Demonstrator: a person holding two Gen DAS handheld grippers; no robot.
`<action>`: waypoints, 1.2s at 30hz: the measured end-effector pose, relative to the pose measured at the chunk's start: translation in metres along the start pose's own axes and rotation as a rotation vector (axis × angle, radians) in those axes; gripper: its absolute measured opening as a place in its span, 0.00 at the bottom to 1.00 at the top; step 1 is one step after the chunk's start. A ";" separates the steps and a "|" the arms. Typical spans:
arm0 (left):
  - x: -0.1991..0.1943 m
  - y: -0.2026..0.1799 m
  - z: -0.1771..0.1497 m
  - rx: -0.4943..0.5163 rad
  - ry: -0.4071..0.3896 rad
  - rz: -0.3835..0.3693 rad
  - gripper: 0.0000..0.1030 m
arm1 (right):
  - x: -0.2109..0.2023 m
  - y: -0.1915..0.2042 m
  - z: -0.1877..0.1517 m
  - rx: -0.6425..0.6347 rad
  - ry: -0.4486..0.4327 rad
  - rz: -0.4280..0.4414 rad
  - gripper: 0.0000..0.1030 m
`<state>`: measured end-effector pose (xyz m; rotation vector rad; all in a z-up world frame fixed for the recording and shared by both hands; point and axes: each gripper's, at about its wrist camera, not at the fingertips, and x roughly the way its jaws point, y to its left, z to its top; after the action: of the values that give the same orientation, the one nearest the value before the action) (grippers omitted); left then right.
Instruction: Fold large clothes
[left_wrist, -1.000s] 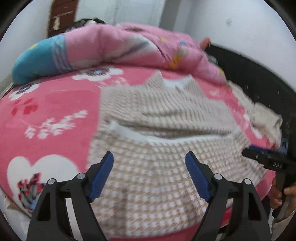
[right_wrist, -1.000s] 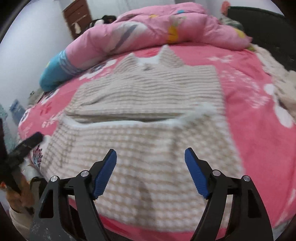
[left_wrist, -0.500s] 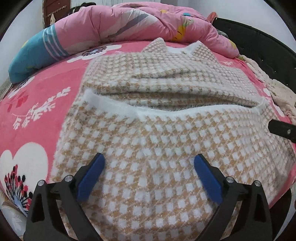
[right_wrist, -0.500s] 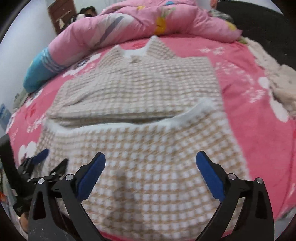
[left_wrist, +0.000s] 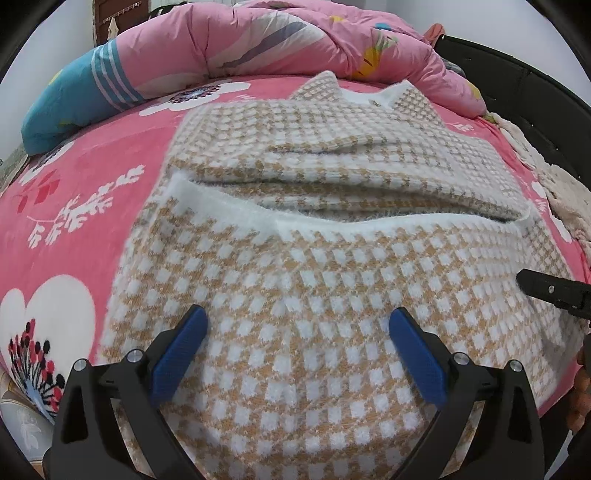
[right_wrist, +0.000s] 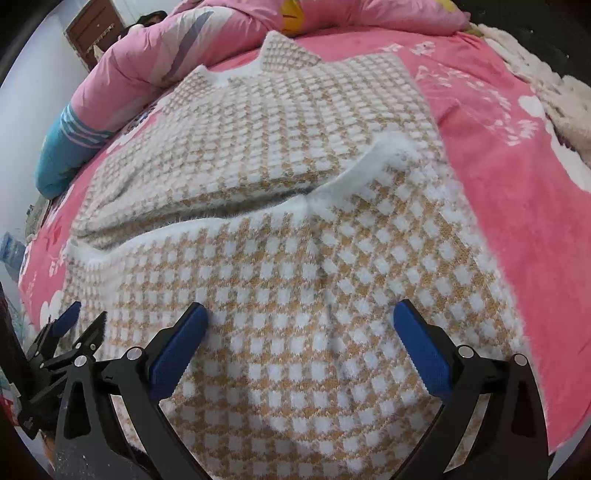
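Sweater (left_wrist: 332, 295) lies at 12 o'clock of both grippers, long axis running away; left gripper (left_wrist: 295, 354) and right gripper (right_wrist: 301, 347) gape wide, empty, equally near

A home bedroom: a bed with a pink floral sheet (left_wrist: 92, 155), a rumpled pink duvet (left_wrist: 280, 40) at the far side, and a brown wooden door (right_wrist: 92, 31) beyond.

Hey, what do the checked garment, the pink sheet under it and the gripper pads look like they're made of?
Checked garment: a soft fuzzy knit, probably wool or acrylic, with hairy white edges. Pink sheet: plush, matte fleece by its velvety nap, with printed flowers. Left gripper pads: blue ridged rubber or plastic, on black matte plastic arms.
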<state>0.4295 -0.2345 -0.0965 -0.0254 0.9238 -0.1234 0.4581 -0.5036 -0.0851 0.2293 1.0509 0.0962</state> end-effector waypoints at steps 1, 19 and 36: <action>0.000 0.000 0.000 -0.001 0.000 0.000 0.94 | 0.000 -0.002 0.002 0.004 0.007 0.001 0.94; 0.001 0.000 0.002 -0.009 0.015 0.004 0.95 | 0.016 -0.004 0.012 -0.017 0.014 0.004 0.94; 0.002 0.001 0.004 -0.011 0.028 0.010 0.95 | 0.016 0.001 0.011 -0.023 0.017 -0.017 0.94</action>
<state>0.4338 -0.2343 -0.0956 -0.0291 0.9529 -0.1099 0.4751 -0.5013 -0.0933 0.1987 1.0678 0.0955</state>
